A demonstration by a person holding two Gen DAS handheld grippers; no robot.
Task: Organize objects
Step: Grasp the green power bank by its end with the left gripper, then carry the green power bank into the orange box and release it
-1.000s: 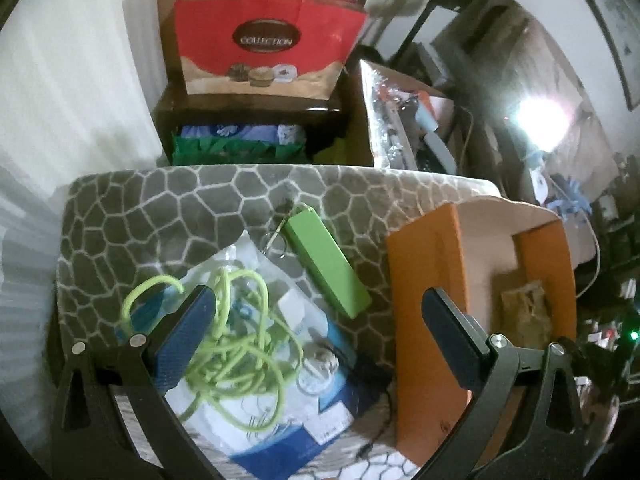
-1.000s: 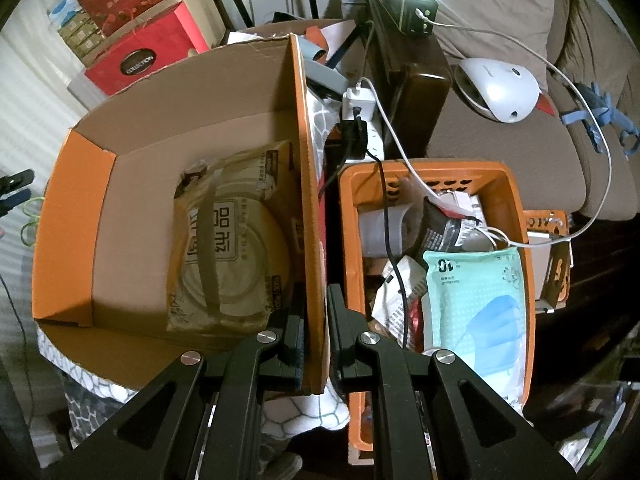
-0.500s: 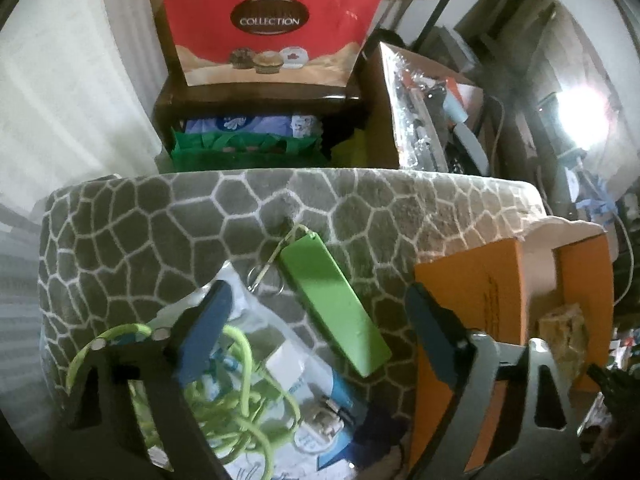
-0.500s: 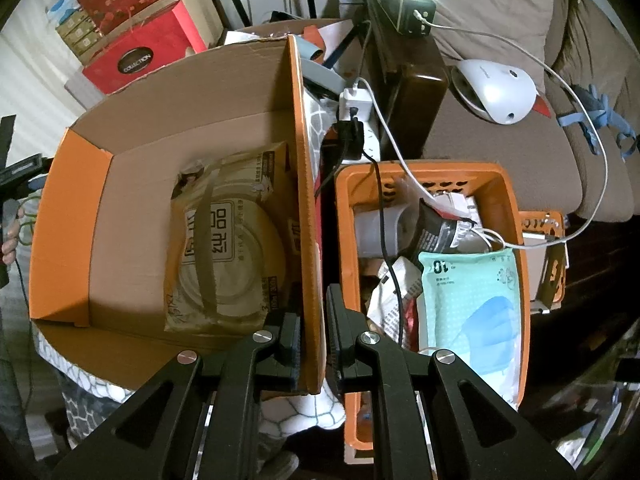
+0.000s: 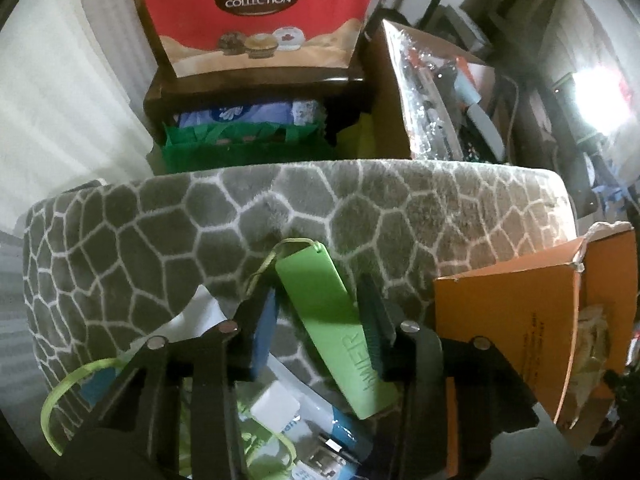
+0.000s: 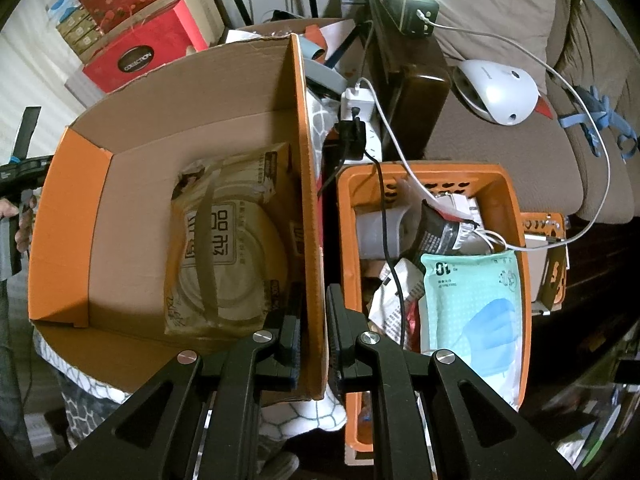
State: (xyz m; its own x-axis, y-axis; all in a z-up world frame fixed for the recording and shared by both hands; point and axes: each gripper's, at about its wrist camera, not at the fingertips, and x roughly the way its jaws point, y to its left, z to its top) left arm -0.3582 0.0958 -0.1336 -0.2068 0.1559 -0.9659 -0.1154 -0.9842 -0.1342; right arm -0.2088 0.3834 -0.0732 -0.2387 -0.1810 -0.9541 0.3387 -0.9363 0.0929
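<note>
Low in the frame, the left gripper is closing around the green power bank; the right gripper pinches the cardboard box's orange wall.

The right tongs are clamped on the orange wall of a cardboard box, in which a tan packet is held.

Cluttered home living room; brown sofa, patterned blanket, stacked gift boxes
</note>
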